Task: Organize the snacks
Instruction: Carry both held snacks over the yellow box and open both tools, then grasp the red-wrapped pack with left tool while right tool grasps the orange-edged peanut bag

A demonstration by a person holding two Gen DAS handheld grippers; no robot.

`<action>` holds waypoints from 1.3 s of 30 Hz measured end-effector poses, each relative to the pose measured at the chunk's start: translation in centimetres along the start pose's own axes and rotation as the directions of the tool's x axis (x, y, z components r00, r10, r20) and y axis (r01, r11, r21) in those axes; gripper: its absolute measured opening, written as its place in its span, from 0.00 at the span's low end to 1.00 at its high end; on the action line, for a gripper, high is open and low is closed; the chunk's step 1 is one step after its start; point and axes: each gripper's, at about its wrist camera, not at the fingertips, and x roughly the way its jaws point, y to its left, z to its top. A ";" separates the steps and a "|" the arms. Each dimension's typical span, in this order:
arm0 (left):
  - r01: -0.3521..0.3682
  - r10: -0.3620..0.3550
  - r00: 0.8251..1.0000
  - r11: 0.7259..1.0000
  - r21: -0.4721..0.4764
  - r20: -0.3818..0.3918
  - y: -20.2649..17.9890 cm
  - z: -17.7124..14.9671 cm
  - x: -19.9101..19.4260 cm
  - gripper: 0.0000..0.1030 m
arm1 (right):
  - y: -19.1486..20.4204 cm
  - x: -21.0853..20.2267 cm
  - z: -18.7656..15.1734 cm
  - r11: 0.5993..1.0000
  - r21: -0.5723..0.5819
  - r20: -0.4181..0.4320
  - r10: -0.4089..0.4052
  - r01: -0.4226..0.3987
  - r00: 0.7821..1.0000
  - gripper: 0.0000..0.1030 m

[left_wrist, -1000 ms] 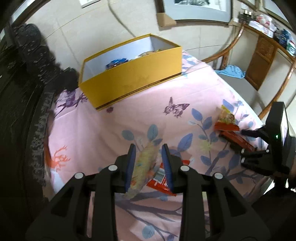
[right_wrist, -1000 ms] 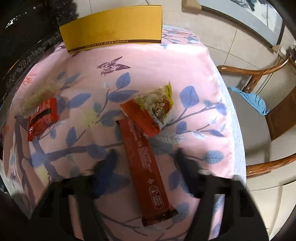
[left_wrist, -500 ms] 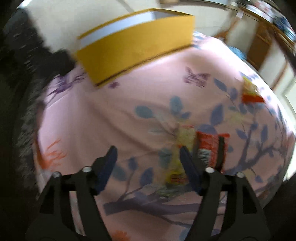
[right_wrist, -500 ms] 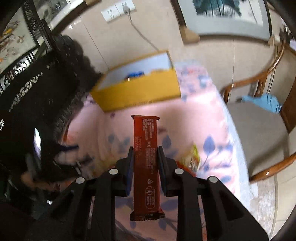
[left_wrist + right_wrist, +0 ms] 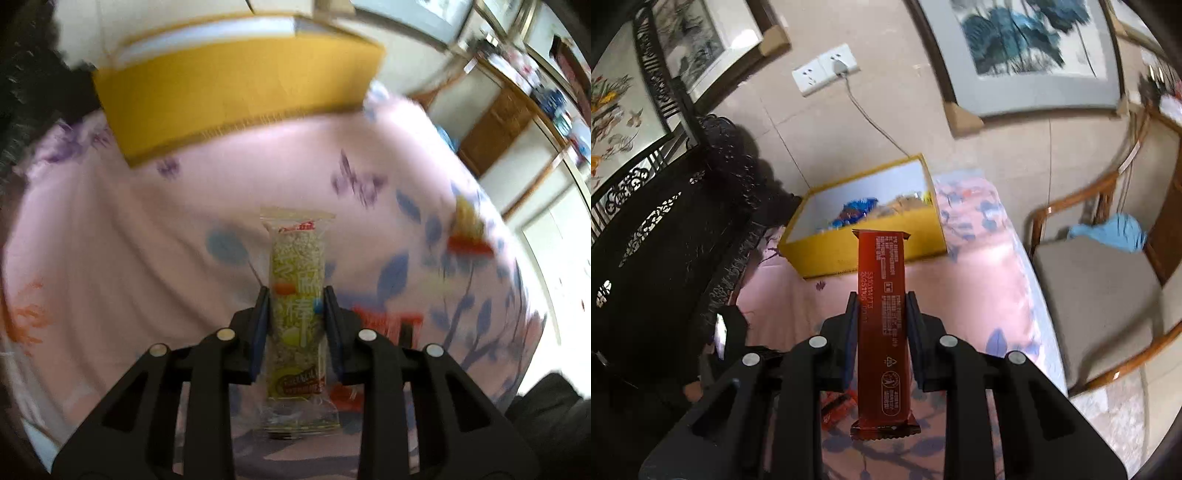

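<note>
My left gripper [image 5: 295,295] is shut on a green-and-clear sesame snack bar [image 5: 297,291], held above the pink floral tablecloth [image 5: 147,240]. My right gripper [image 5: 879,299] is shut on a long dark-red snack bar [image 5: 882,314], lifted high over the table. The open yellow box [image 5: 236,92] stands at the table's far end; in the right wrist view the yellow box [image 5: 864,251] holds several blue and yellow snacks. A red packet [image 5: 391,321] and a yellow-red packet [image 5: 467,229] lie on the cloth to the right.
A wooden chair [image 5: 1100,280] with a blue cloth [image 5: 1108,232] stands right of the table. A dark carved cabinet [image 5: 657,240] flanks the left side. Framed pictures lean against the wall behind. A small red packet [image 5: 836,404] lies under the right gripper.
My left gripper has shut on the sesame bar and lifted it off the cloth. My right gripper has raised the dark-red bar higher and closer to the yellow box.
</note>
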 end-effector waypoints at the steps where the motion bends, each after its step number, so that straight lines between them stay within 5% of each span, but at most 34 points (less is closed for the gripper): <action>1: -0.008 0.008 1.000 1.000 0.000 0.019 -0.1 1.1 -0.9 0.27 | 0.0 0.1 0.6 1.000 -0.010 0.013 0.005 -0.004 1.000 0.24; 4: -0.039 0.040 0.996 0.999 -0.010 0.082 0.2 4.9 -3.7 0.27 | 0.2 1.1 3.7 0.999 -0.029 0.079 0.017 -0.015 0.997 0.24; 9: -0.183 0.189 0.962 0.982 -0.049 0.196 2.5 13.5 -6.9 0.27 | 0.9 4.5 10.5 0.989 -0.130 0.205 0.098 -0.072 0.974 0.24; 15: -0.286 0.277 0.929 0.958 0.002 0.248 4.9 21.7 -6.0 0.27 | 1.1 13.6 16.9 0.975 -0.200 0.142 0.125 -0.096 0.982 0.24; 19: -0.290 0.279 0.931 0.957 0.010 0.237 6.3 24.0 -4.0 0.27 | 1.2 18.1 18.2 0.970 -0.213 0.082 0.139 -0.119 0.987 0.24; 21: -0.303 0.294 0.930 0.953 0.008 0.220 7.0 24.3 -2.9 0.28 | 1.4 20.3 18.8 0.967 -0.232 0.041 0.116 -0.104 0.992 0.24; 22: -0.314 0.305 0.927 0.950 0.005 0.219 7.4 24.5 -2.5 0.39 | 1.5 21.2 19.0 0.966 -0.236 0.026 0.113 -0.104 0.993 0.24; 23: -0.340 0.333 0.916 0.940 -0.009 0.222 7.7 24.7 -2.3 0.82 | 1.6 22.0 19.2 0.966 -0.242 0.017 0.095 -0.088 0.995 0.32; 24: -0.377 0.373 0.900 0.926 -0.030 0.226 7.9 24.8 -2.4 0.98 | 1.8 22.6 19.3 0.965 -0.256 0.014 0.056 -0.051 0.998 0.67; 26: -0.453 0.455 0.851 0.888 -0.070 0.261 7.9 24.5 -3.0 0.98 | 2.1 23.2 19.1 0.961 -0.274 0.014 -0.039 0.042 0.999 0.99; 29: -0.460 0.459 0.857 0.886 -0.051 0.234 7.7 23.9 -3.2 0.98 | 2.0 22.8 18.3 0.957 -0.291 -0.016 -0.016 0.011 1.000 0.99; 32: -0.488 0.490 0.845 0.870 -0.069 0.215 6.6 21.6 -4.1 0.98 | 1.7 21.3 15.9 0.931 -0.354 -0.064 -0.119 0.089 0.991 0.99; 34: -0.483 0.484 0.852 0.874 -0.058 0.200 5.6 19.5 -4.1 0.98 | 0.8 19.7 12.4 0.888 -0.425 -0.093 -0.239 0.179 0.967 0.99; 37: -0.484 0.483 0.861 0.874 -0.035 0.158 3.9 15.1 -3.5 0.98 | -1.7 17.9 6.0 0.827 -0.477 -0.156 -0.414 0.298 0.897 0.99; 39: -0.460 0.459 0.882 0.888 -0.015 0.109 2.8 11.7 -2.2 0.98 | -4.2 17.0 1.3 0.836 -0.438 -0.258 -0.468 0.329 0.845 0.99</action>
